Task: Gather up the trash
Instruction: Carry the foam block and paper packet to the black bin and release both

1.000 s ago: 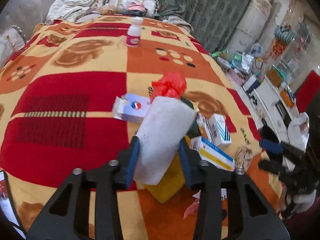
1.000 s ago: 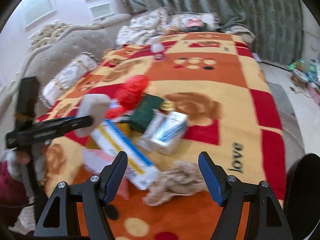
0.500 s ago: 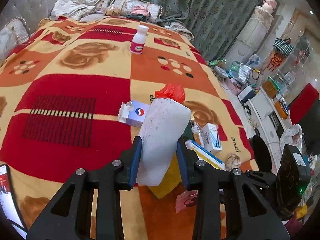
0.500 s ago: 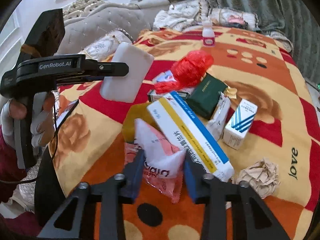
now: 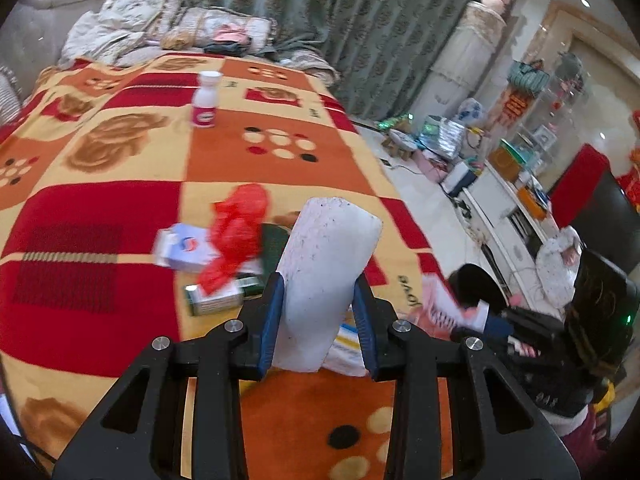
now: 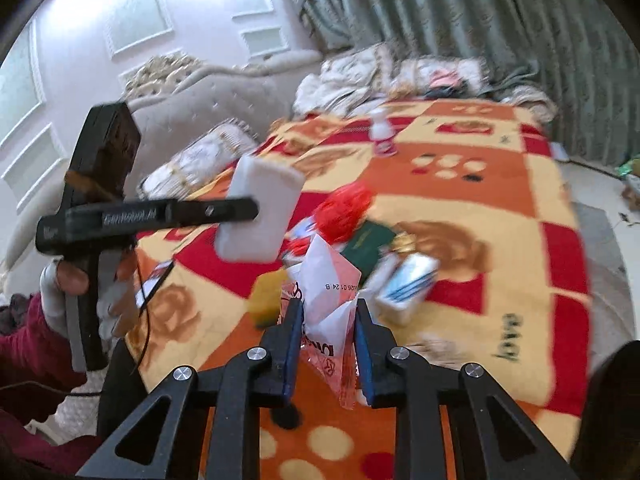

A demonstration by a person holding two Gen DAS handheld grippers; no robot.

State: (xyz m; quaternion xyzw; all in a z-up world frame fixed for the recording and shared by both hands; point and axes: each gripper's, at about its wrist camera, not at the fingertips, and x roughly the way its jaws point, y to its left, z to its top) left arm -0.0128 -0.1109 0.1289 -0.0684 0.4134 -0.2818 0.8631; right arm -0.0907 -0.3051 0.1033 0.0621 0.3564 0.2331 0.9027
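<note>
My left gripper (image 5: 319,285) is shut on a white foam block (image 5: 328,248), held upright above the patterned blanket (image 5: 100,208). From the right wrist view the same block (image 6: 260,208) hangs at the left in that gripper, which a gloved hand (image 6: 60,280) holds. My right gripper (image 6: 328,312) has its jaws closing on a white and pink plastic wrapper (image 6: 326,276), pads pressing its sides, lifted off the blanket. A pile of trash lies beyond: a red plastic bag (image 6: 344,212), a dark green box (image 6: 370,242), a blue-striped white box (image 6: 408,284).
A small white bottle (image 5: 205,100) stands far back on the blanket. A blue and white carton (image 5: 184,246) lies left of the red bag (image 5: 236,236). A yellow sponge (image 6: 268,296) and a phone (image 6: 154,284) lie near the left edge. Pillows and curtains stand behind.
My right gripper went from wide open to closed on the wrapper and raised it off the pile. My left gripper rose with the foam block still in it.
</note>
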